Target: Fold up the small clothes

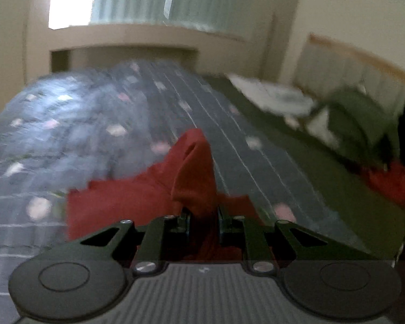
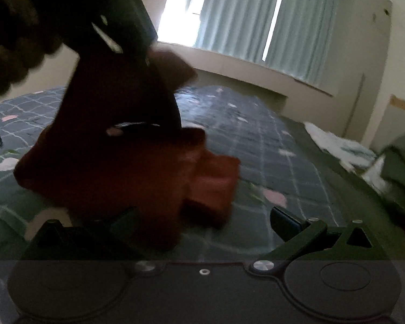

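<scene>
A small red garment (image 1: 137, 197) hangs over the grey patterned bedspread (image 1: 94, 124). My left gripper (image 1: 203, 216) is shut on a bunched fold of it, which sticks up between the fingers. In the right wrist view the red garment (image 2: 137, 178) dangles in front of the camera, held from above by the left gripper body (image 2: 100, 27) in a gloved hand. My right gripper (image 2: 202, 224) is open and empty just below the cloth. Its right finger (image 2: 286, 222) shows; the left finger is mostly hidden behind the garment.
A green sheet (image 1: 297, 162) covers the right side of the bed. White clothes (image 1: 278, 94) and a green pile (image 1: 359, 124) lie near the headboard, with another red item (image 1: 391, 186) at the right edge. Curtains (image 2: 256, 16) hang at the window.
</scene>
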Motion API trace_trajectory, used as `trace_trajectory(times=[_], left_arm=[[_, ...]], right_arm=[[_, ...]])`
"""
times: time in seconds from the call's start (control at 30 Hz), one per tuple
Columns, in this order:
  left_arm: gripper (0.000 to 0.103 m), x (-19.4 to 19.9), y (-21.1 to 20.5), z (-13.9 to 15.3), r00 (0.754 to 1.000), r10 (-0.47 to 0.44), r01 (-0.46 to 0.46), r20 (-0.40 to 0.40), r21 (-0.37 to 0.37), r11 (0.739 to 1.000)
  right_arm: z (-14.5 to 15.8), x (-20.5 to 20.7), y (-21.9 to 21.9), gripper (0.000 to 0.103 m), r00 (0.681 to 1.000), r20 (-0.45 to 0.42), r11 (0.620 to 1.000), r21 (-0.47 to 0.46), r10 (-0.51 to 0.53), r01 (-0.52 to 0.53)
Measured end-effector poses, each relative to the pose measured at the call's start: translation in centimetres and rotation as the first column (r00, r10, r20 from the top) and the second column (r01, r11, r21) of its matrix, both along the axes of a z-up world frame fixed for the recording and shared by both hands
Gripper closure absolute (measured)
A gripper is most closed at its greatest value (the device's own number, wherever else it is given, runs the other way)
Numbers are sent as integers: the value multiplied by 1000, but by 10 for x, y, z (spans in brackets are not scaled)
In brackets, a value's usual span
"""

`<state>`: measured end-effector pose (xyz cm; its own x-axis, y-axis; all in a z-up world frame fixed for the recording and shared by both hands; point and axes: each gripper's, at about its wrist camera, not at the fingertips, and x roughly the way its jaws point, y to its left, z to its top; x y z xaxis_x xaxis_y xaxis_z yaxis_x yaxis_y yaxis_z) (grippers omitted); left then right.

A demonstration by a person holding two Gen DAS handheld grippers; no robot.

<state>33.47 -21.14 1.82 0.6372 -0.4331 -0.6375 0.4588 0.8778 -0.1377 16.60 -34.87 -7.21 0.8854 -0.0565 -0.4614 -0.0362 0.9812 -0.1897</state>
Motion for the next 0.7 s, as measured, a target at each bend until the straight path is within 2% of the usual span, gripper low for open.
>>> trace_trajectory(times=[0.13, 0.2, 0.23, 0.3, 0.37, 0.5, 0.57, 0.67, 0.7], left_arm=[[83, -9, -40, -29, 997, -67, 71, -48, 103, 992], [78, -13, -45, -36, 994, -91, 97, -63, 113, 989], [76, -14, -44, -38, 992, -101, 109, -74, 101, 989], [63, -15, -33, -38, 988, -115, 121, -99, 60, 991], [44, -14, -24, -36, 984, -124, 126, -124, 12, 992], [27, -14, -9, -29, 984, -127, 120, -127, -57, 991], [11, -18, 4, -21, 986, -114, 103, -118, -101, 990], [0, -21, 25, -13, 993, -70, 56, -96, -147, 988], [1, -22, 32, -10, 995, -46, 32, -89, -151, 988]], right_arm=[[-5, -12, -21, 0, 999, -15, 998, 56, -40, 41], [-8, -16, -28, 0, 998, -24, 995, 85, -52, 54], [-9, -17, -31, 0, 998, -28, 993, 99, -59, 62], [-11, -17, -36, 0, 997, -35, 989, 128, -66, 70], [-12, -17, -39, 0, 997, -39, 986, 150, -74, 79], [-11, -16, -39, 1, 996, -40, 982, 165, -82, 88], [-11, -16, -37, 1, 996, -39, 983, 165, -80, 85], [-8, -17, -35, 1, 997, -33, 983, 164, -74, 78], [-7, -17, -34, 1, 997, -30, 983, 168, -72, 76]])
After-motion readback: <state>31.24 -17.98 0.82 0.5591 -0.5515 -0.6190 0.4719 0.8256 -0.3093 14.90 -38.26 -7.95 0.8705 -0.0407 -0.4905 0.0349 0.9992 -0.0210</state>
